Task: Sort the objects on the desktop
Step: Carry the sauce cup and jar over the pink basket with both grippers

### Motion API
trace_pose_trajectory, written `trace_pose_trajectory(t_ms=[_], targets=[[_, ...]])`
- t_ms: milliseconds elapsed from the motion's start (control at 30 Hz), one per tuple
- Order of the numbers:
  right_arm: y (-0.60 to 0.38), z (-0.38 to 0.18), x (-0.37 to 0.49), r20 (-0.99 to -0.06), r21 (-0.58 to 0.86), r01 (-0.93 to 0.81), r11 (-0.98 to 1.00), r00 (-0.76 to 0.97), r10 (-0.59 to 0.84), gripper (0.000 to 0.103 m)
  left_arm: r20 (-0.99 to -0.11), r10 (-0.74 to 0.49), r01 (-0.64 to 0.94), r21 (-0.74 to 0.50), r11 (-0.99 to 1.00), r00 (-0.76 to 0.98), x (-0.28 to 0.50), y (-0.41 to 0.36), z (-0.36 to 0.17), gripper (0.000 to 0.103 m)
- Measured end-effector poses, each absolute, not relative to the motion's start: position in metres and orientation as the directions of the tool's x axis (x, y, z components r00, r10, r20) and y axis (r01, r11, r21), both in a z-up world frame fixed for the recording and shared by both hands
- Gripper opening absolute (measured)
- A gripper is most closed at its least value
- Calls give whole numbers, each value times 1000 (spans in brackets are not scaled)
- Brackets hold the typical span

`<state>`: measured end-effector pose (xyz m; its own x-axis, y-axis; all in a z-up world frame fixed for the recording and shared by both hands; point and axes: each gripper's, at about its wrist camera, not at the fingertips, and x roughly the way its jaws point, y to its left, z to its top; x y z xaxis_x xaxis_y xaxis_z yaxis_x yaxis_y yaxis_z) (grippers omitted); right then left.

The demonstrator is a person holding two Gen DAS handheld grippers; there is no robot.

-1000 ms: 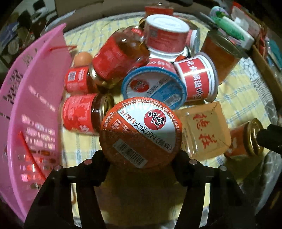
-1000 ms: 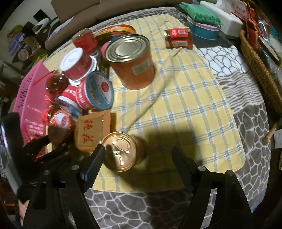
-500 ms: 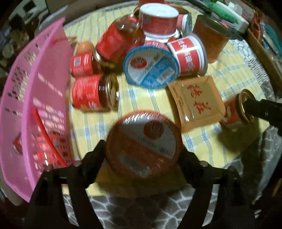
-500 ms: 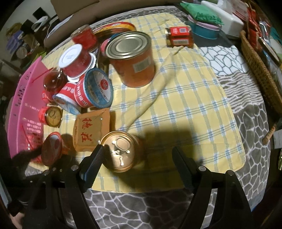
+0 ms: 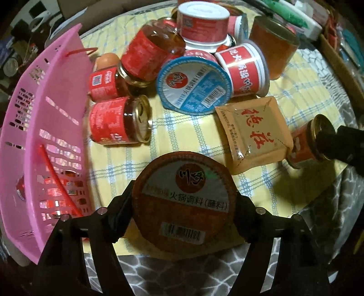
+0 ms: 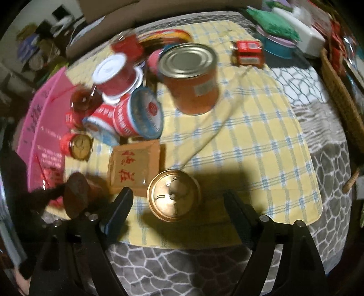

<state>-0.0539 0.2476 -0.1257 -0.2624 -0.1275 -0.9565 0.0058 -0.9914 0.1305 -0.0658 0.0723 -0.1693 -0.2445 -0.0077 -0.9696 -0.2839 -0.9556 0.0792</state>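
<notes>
Gripping the sauce cup [image 5: 185,202], left claw [image 5: 184,205] has carried it off the pile.

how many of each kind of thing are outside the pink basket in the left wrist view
sauce cups: 4
glass jars: 4
tin can: 1
sachet: 1
egg: 1
total: 11
things half hidden behind the cups not counted

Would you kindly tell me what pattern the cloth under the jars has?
The cloth is pale yellow with a blue-and-white check, clearest in the right wrist view.
</notes>
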Motion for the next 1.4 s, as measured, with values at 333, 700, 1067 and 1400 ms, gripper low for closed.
trace_pose_trajectory(t_ms=[333,700,1067,1400], targets=[[250,-131,-51,-961,120,-1,-993,-252,-115,51,-954,-1,-259,83,-962,-300,-65,71,-150,72],[257,-86,-45,-869,301,-21,-953,-416,-266,51,-865,54,-200,54,-978,-498,-52,48,-94,72],[196,-62,-47,-821,335,156,-929,-435,-369,51,-759,93,-95,-41,-995,-644,-53,11,-36,72],[154,-61,-53,-773,431,214,-876,-413,-481,51,-716,61,9,-94,-996,-695,-58,-43,-20,72]])
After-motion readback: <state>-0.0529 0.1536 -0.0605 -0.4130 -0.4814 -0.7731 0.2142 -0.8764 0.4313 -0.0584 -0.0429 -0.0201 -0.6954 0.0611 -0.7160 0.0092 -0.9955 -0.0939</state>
